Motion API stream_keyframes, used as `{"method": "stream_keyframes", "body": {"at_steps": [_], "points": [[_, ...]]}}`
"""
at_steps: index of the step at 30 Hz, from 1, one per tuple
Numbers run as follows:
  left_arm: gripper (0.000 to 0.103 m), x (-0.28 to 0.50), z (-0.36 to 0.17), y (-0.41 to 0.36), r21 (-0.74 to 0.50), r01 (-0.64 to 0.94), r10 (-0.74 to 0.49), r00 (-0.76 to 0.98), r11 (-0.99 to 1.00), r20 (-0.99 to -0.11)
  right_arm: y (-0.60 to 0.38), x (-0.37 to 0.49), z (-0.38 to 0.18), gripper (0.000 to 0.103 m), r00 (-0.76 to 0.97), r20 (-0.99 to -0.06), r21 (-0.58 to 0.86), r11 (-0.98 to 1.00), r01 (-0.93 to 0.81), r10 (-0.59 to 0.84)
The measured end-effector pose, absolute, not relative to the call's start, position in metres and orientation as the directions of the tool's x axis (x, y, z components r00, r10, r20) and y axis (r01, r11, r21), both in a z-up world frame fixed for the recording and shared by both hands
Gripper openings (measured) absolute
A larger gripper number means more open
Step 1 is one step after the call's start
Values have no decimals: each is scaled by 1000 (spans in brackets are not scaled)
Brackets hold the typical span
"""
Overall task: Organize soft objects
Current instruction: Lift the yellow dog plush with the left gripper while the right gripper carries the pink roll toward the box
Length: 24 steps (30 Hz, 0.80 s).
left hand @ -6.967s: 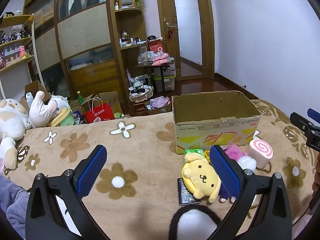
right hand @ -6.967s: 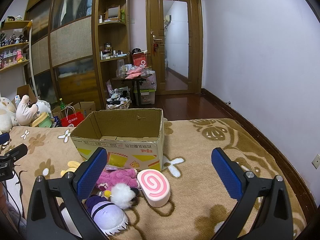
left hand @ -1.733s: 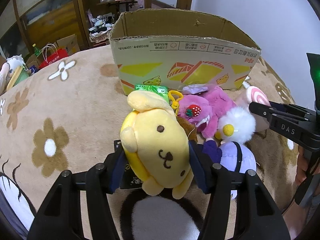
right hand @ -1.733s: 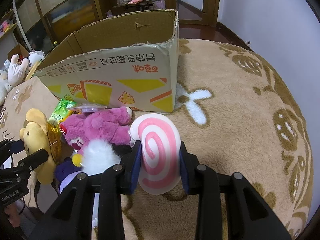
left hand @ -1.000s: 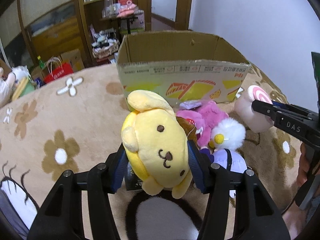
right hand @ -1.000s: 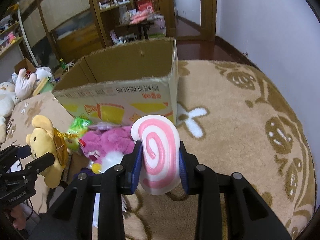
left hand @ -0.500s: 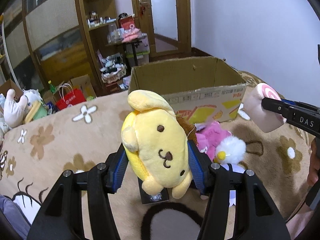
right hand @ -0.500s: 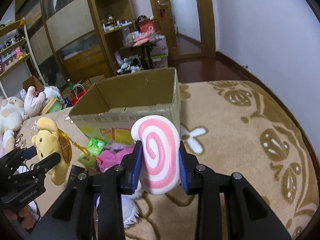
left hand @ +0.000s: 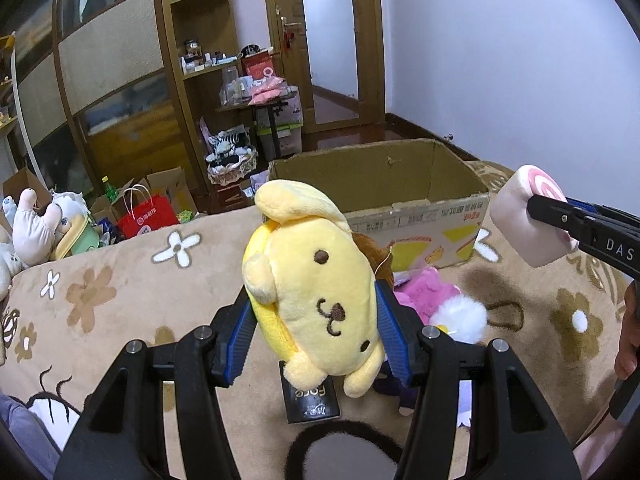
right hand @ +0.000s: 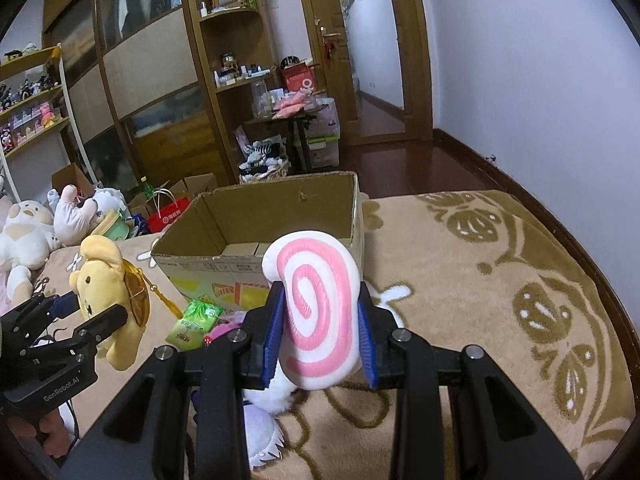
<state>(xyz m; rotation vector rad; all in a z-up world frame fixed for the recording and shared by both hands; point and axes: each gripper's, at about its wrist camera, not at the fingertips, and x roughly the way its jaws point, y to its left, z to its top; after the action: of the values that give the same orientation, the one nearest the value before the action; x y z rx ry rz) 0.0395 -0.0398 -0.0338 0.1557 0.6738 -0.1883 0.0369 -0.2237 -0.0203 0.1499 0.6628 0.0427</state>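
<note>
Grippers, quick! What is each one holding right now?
Left gripper: closed on the yellow dog plush.
Right gripper: closed on the pink swirl plush.

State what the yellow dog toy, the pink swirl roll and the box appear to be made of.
Yellow dog toy: short-pile plush, stitched face.
Pink swirl roll: smooth matte, probably squishy foam or plush.
Box: corrugated cardboard, brown inside, printed outside.

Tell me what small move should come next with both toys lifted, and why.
Probably carry both forward over the open cardboard box: the left tongs clamp the yellow dog plush, the right tongs clamp the pink swirl plush, both short of it.
</note>
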Motion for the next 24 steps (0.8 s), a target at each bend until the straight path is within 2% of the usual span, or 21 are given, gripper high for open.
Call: {"method": "stream_keyframes", "body": {"at_steps": [17, 24], "points": [[55, 54, 11, -41, 97, 202, -124, 848, 975, -516, -229, 40, 14, 35, 862, -501, 165, 986, 0, 84], [55, 80, 30, -49, 107, 219, -141, 863, 970, -485, -225, 65, 22, 35, 874, -479, 123, 992, -24, 80]]}}
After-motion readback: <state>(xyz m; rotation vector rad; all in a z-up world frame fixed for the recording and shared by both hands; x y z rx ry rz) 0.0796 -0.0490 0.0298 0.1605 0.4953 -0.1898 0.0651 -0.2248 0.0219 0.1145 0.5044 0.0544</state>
